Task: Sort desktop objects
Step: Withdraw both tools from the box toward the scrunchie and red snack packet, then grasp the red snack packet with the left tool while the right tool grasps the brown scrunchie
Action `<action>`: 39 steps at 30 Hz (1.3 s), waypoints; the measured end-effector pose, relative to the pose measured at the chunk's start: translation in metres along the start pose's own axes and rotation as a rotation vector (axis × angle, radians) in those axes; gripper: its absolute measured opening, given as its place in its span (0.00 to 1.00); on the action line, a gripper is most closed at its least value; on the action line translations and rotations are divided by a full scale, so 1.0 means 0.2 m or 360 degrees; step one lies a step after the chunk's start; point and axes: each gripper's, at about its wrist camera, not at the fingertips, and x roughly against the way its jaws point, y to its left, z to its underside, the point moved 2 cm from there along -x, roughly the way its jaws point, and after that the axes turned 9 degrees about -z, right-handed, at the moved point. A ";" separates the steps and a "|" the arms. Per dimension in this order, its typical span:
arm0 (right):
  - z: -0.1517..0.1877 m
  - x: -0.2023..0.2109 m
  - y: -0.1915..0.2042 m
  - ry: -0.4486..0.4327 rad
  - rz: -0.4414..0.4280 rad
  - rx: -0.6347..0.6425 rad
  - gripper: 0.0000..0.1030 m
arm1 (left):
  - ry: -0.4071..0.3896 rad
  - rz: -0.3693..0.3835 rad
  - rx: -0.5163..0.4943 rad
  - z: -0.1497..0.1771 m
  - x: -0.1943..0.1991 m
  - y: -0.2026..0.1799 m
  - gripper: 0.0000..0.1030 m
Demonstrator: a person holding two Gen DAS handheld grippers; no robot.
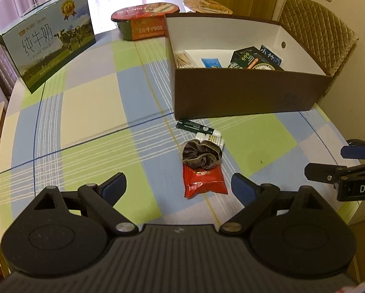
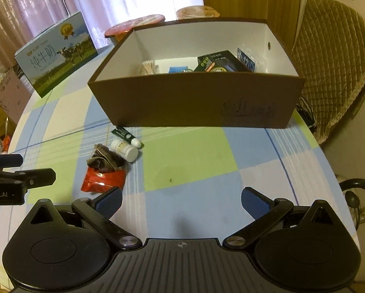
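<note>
Sorting is partway done; left gripper [image 1: 178, 185] hangs wide and empty with the red snack packet [image 1: 204, 183] just ahead between its fingers; right gripper [image 2: 181, 201] wide, empty; next comes closing on the packet for the box [image 1: 250, 95] beyond.

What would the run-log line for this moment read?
left claw: open, empty | right claw: open, empty | on table: red packet, scrunchie, white bottle, green tube | box: partly filled
</note>
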 end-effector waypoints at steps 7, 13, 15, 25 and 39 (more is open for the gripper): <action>0.00 -0.04 -0.06 0.0033 0.0007 -0.0024 0.98 | 0.0047 0.0001 0.0001 0.00 -0.07 -0.03 0.88; 0.02 -0.09 -0.14 0.0069 0.0030 -0.0062 0.98 | 0.0077 0.0011 0.0004 0.03 -0.17 -0.07 0.88; 0.02 -0.11 -0.17 0.0081 0.0037 -0.0085 0.98 | 0.0092 0.0024 0.0007 0.05 -0.22 -0.09 0.88; 0.05 -0.18 -0.35 0.0155 0.0073 -0.0191 0.98 | 0.0154 0.0020 0.0012 0.09 -0.43 -0.19 0.87; 0.03 -0.26 -0.34 0.0192 0.0007 -0.0166 0.98 | 0.0061 0.0065 -0.0083 0.11 -0.48 -0.17 0.37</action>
